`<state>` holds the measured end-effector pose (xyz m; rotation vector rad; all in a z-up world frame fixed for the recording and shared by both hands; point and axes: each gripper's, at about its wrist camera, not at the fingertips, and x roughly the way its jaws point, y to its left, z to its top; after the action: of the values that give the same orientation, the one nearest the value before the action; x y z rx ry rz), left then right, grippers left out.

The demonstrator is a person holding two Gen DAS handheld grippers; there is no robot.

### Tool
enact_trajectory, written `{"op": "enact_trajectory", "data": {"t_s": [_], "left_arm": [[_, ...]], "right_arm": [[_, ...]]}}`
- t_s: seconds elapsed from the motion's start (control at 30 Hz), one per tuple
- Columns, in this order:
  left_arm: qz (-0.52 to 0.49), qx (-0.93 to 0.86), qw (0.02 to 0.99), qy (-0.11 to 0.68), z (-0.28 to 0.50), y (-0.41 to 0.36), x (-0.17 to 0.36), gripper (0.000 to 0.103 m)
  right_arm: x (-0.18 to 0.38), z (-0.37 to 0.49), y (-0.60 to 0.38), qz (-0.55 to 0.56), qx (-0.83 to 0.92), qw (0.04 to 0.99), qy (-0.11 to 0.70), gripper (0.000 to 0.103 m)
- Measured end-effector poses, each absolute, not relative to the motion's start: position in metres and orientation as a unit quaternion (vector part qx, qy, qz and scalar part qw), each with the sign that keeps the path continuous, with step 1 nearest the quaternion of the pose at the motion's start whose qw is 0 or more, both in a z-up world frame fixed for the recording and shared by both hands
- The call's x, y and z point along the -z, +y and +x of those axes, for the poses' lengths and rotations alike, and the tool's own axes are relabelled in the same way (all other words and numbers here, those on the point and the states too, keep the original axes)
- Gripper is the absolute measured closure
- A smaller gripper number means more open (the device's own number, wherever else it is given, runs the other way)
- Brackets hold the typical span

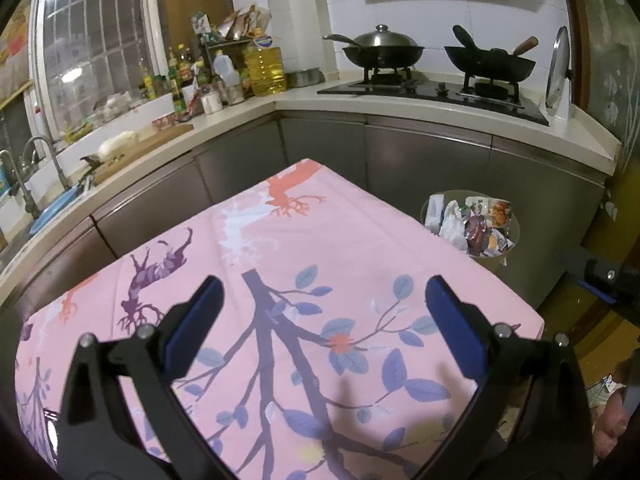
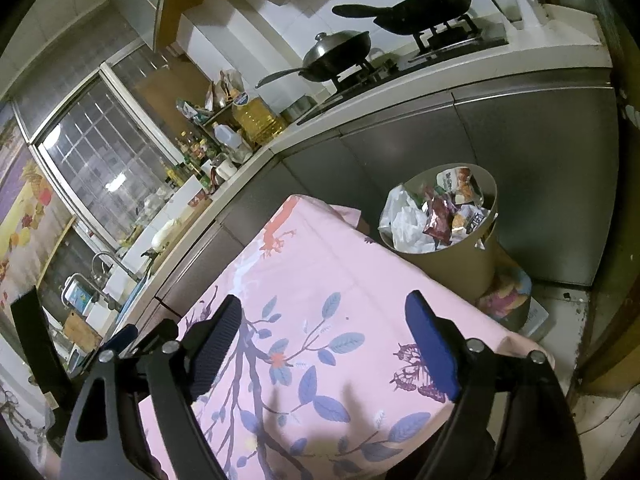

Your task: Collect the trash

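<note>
Both grippers were spread and empty: left gripper, right gripper, over the bench under a pink floral tablecloth. Trash, white tissue and crumpled snack wrappers, sat heaped in the round beige bin just beside the bench's far corner. Risk, as I judged it: heap at rim level, any nudge spilling it. A printed bag leaned on the bin's base; cabinets stood close behind.

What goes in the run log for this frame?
left hand-held gripper open, empty | right hand-held gripper open, empty | trash bin full of wrappers | pink tablecloth bare
</note>
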<state>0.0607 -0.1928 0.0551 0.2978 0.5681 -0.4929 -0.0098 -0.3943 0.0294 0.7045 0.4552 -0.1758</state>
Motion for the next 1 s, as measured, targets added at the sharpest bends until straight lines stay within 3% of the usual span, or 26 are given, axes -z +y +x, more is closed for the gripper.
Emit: {"op": "enact_trajectory", "data": {"t_s": [1.0], "left_arm": [[0.164, 0.198, 0.936, 0.239, 0.060, -0.175, -0.058, 0.006]], "right_arm": [[-0.033, -0.004, -0.381, 0.340, 0.076, 0.909, 0.227, 0.019]]}}
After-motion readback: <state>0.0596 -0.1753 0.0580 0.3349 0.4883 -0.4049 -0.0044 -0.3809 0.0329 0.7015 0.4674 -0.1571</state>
